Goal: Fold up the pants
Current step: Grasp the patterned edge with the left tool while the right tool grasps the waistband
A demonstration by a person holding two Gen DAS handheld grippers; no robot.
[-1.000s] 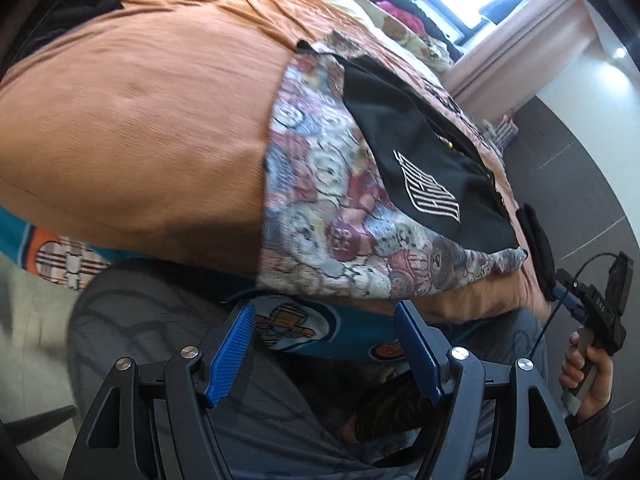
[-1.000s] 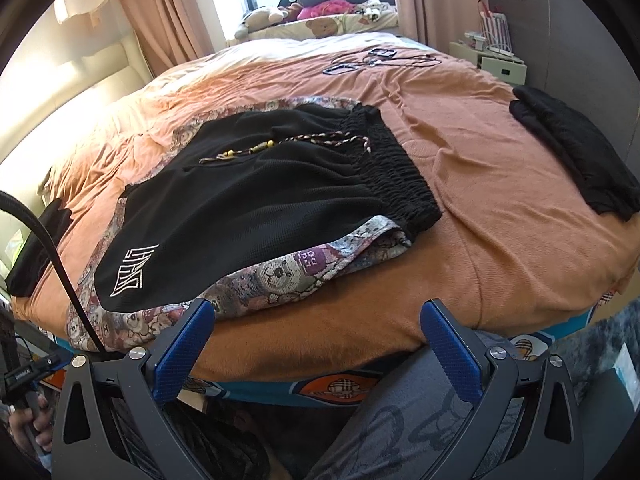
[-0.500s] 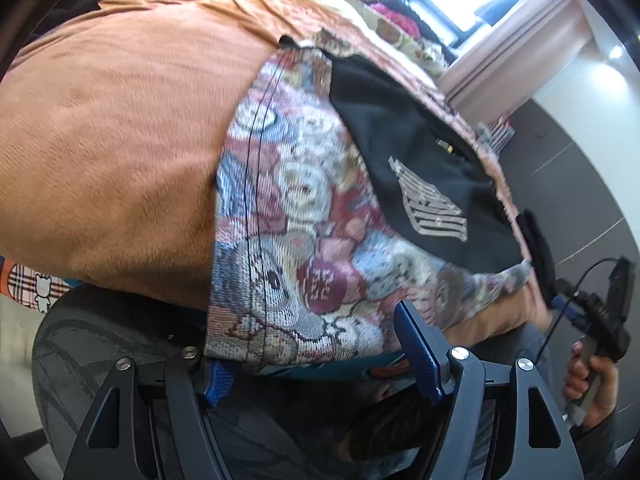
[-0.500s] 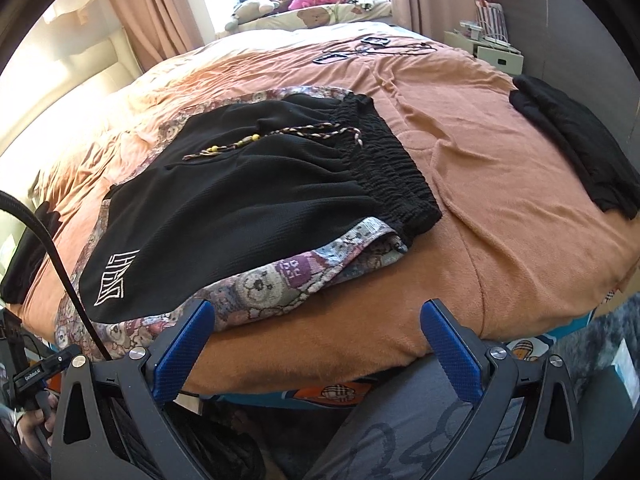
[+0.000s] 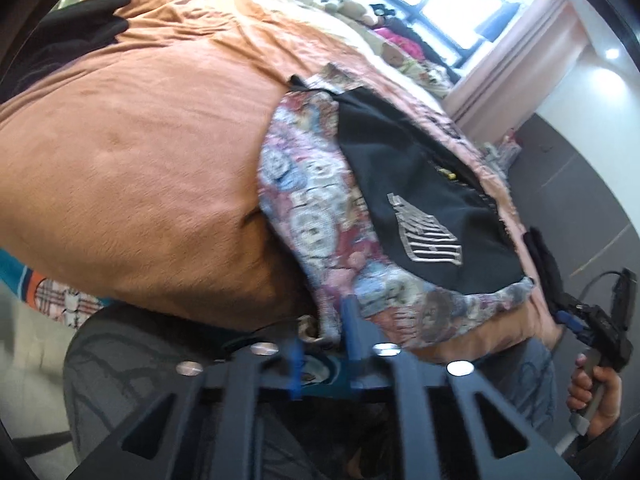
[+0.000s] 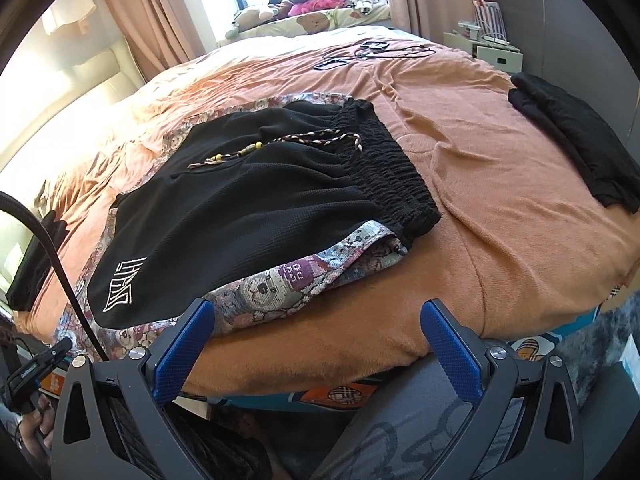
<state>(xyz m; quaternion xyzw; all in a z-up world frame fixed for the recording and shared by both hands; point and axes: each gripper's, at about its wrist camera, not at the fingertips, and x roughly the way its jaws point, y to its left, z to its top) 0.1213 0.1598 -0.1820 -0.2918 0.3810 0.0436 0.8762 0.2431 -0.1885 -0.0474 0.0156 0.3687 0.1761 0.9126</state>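
Note:
Black shorts [image 6: 256, 208] with a white logo, elastic waistband and beaded drawstring lie on patterned bear-print pants [image 6: 280, 284] on an orange bed cover [image 6: 500, 208]. In the left wrist view the patterned pants [image 5: 320, 208] hang over the bed's near edge with the black shorts [image 5: 416, 192] on top. My left gripper [image 5: 322, 344] is shut on the hem of the patterned pants at the bed's edge. My right gripper [image 6: 316, 344] is open and empty, just short of the bed's front edge near the waistband end.
A folded black garment [image 6: 576, 140] lies at the bed's right side, another [image 6: 36, 256] at the far left. Cables and glasses [image 6: 372, 50] lie on the far part of the bed. Plush toys fill the window sill [image 6: 312, 4]. A nightstand [image 6: 492, 46] stands at the right.
My left gripper's fingers have closed on the hem of the patterned pants, and the view has pulled back from the cloth. My right gripper has moved closer to the bed and stayed open.

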